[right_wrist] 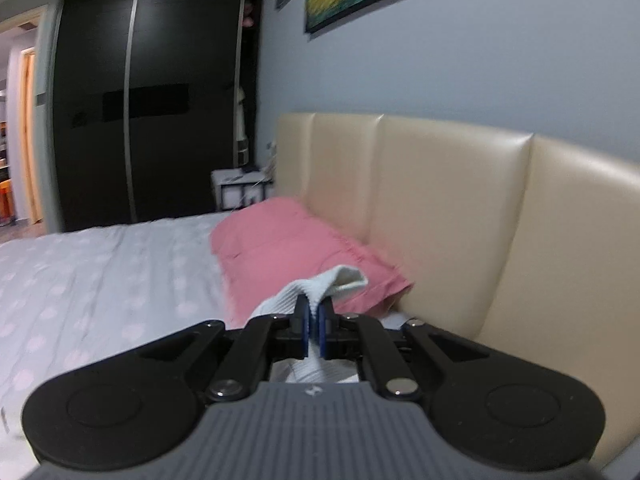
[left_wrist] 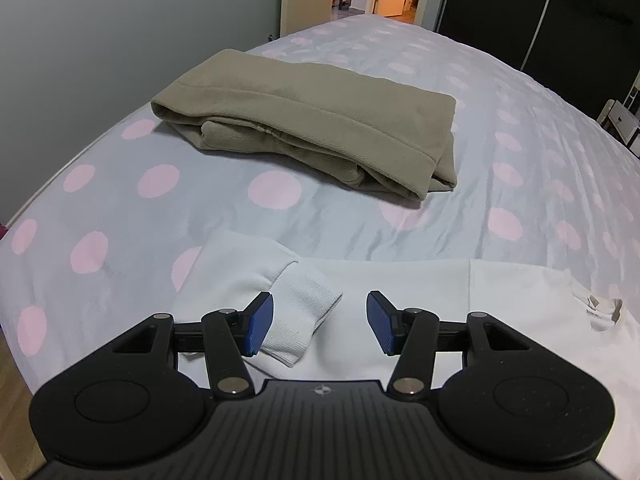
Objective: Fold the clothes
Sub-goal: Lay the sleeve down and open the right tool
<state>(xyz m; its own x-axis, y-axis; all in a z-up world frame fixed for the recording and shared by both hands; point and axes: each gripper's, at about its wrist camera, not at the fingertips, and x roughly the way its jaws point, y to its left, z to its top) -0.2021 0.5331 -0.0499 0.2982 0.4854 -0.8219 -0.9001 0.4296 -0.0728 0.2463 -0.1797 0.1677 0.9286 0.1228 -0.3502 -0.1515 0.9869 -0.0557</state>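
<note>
A white sweatshirt lies on the bed right under my left gripper. One sleeve is folded across it, and its ribbed cuff lies between the open blue pads, touching the left one. My left gripper holds nothing. My right gripper is shut on a white ribbed cuff of the same kind and holds it lifted, facing the headboard. A folded olive-green garment lies farther up the bed.
The bed has a pale sheet with pink dots. A pink pillow lies against the cream padded headboard. A dark wardrobe and a small bedside table stand beyond. The bed's left edge meets a grey wall.
</note>
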